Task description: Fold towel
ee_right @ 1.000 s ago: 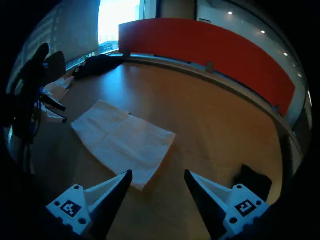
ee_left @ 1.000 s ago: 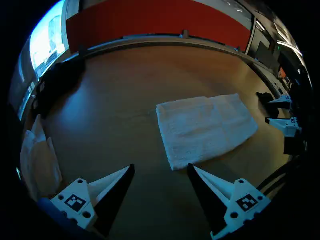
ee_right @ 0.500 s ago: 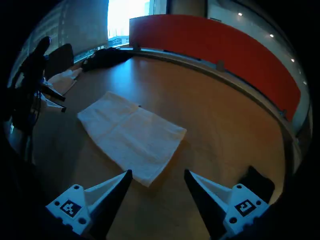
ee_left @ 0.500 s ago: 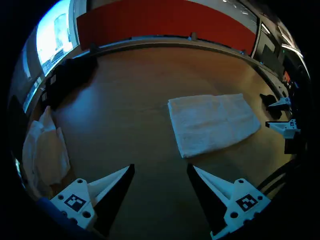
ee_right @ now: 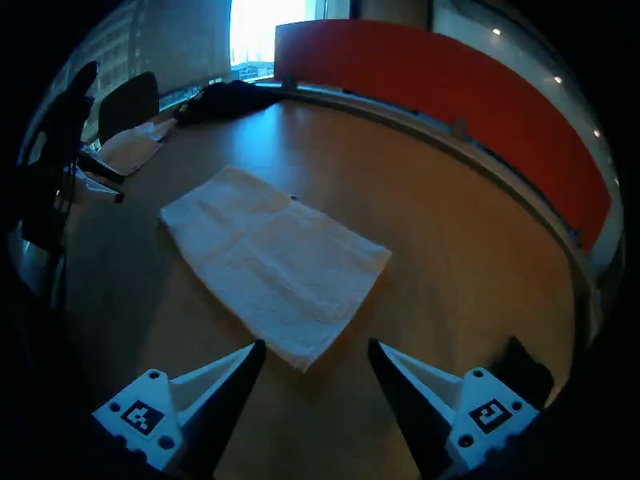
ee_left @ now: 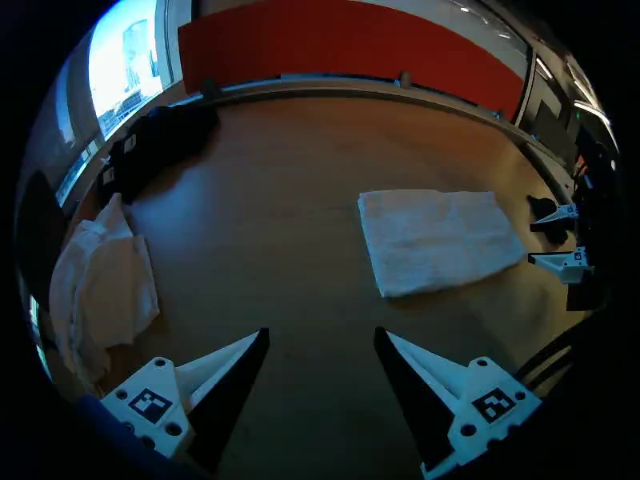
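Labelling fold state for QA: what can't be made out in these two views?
- towel: layer count and underside, hidden by its top layer in both views.
- cloth pile: left gripper view, crumpled, dim near the edge; piece count unclear.
- dark object: right gripper view, partly behind a finger of the right gripper, too dark to identify.
- left gripper: right gripper view, small and dark at the left edge; detail beyond its fingertips lost.

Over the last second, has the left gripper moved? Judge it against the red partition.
Yes. The left gripper has swung toward its left: the red partition and the towel both slid right in its view.
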